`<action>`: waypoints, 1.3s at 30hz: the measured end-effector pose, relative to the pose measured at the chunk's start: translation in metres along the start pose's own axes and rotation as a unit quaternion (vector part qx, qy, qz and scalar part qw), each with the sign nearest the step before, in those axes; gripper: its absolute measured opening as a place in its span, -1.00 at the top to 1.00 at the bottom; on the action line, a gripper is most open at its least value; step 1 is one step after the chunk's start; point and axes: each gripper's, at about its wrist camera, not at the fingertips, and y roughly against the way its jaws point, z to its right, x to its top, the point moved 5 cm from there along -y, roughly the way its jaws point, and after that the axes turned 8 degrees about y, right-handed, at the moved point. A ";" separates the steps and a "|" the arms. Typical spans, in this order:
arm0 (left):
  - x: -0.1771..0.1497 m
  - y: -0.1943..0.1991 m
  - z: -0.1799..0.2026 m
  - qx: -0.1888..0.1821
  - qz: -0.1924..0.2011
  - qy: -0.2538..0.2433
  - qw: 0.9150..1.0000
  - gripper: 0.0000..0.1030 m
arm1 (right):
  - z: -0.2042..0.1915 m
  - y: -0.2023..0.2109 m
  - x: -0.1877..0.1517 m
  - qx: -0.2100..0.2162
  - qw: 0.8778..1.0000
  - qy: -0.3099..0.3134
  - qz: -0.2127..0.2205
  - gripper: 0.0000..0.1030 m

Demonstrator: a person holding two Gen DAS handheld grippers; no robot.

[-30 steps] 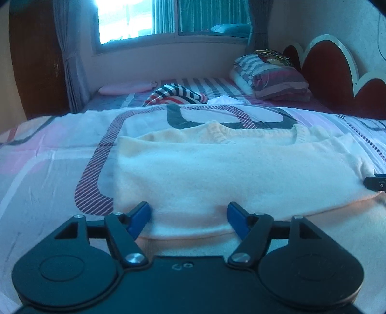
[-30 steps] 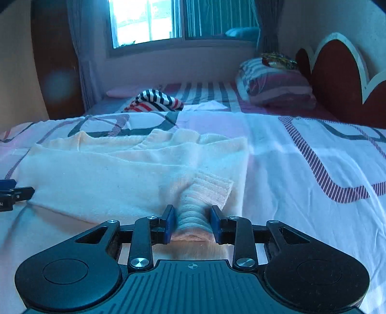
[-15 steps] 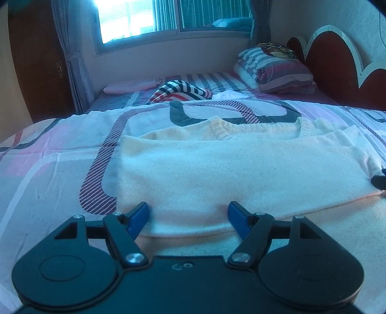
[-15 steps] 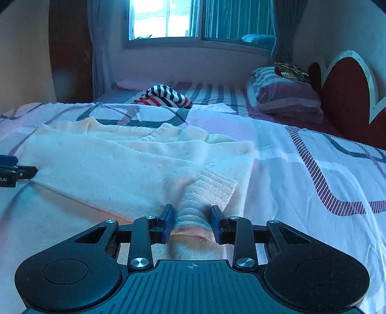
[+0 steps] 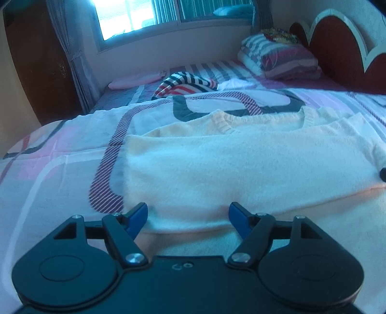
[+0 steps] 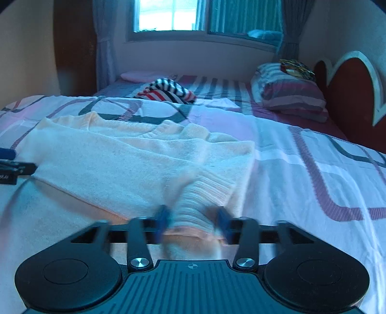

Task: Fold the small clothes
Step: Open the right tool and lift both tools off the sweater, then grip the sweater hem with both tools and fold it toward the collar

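Comparing with the frames of a moment before, one main change is seen: the jaws of the right gripper [image 6: 193,223] have just been opening. Earlier its blue fingers were pressed on the ribbed cuff [image 6: 205,193] of the sleeve; now they stand apart on each side of it, blurred, and the cuff lies loose between them, so nothing is held. The left gripper [image 5: 188,215] is found as before, with its jaws wide and empty, placed over the near folded edge of the garment. The views have also shifted a little, so that the window is seen more to the left in the right wrist view.

No container is visible in either view; the things are carried by the bed only.

The cream knitted sweater [image 5: 241,164] is laid flat on the white bed cover with pink, grey and striped bands [image 5: 60,157], directly in front of both grippers. Its ribbed neckline [image 5: 224,123] is pointed away from the grippers, toward the window [image 5: 125,19]. A sleeve is folded across the body, so the long axis of the folded shape is run from left to right across the bed, and the cuff end is directed to the right gripper.

Farther back, a crumpled garment with dark, white and red stripes [image 5: 185,83] is seen, and striped pillows [image 5: 277,58] are stacked near the red headboard with white scalloped edge [image 5: 337,48].
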 end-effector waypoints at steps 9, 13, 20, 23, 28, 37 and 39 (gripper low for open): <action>-0.064 0.061 -0.030 -0.020 -0.035 -0.002 0.999 -0.41 | 0.028 0.078 -0.054 0.064 0.990 -0.119 -0.024 -0.27; -0.102 0.103 -0.051 -0.025 -0.051 0.016 0.998 -0.40 | 0.028 0.128 -0.084 0.088 0.985 -0.147 -0.028 -0.27; -0.169 0.170 -0.076 -0.045 -0.072 0.054 0.995 -0.36 | 0.006 0.200 -0.141 0.111 0.973 -0.198 -0.038 -0.17; -0.192 0.190 -0.084 -0.063 -0.082 0.081 0.991 -0.36 | -0.002 0.223 -0.167 0.122 0.964 -0.232 -0.047 -0.09; -0.219 0.214 -0.091 -0.090 -0.091 0.099 0.987 -0.34 | -0.013 0.253 -0.206 0.133 0.954 -0.263 -0.057 -0.09; -0.243 0.240 -0.094 -0.148 -0.106 0.136 0.974 -0.09 | -0.034 0.286 -0.231 0.163 0.943 -0.285 -0.052 -0.09; -0.243 0.240 -0.096 -0.162 -0.111 0.149 0.969 0.11 | -0.036 0.288 -0.234 0.177 0.936 -0.300 -0.051 -0.09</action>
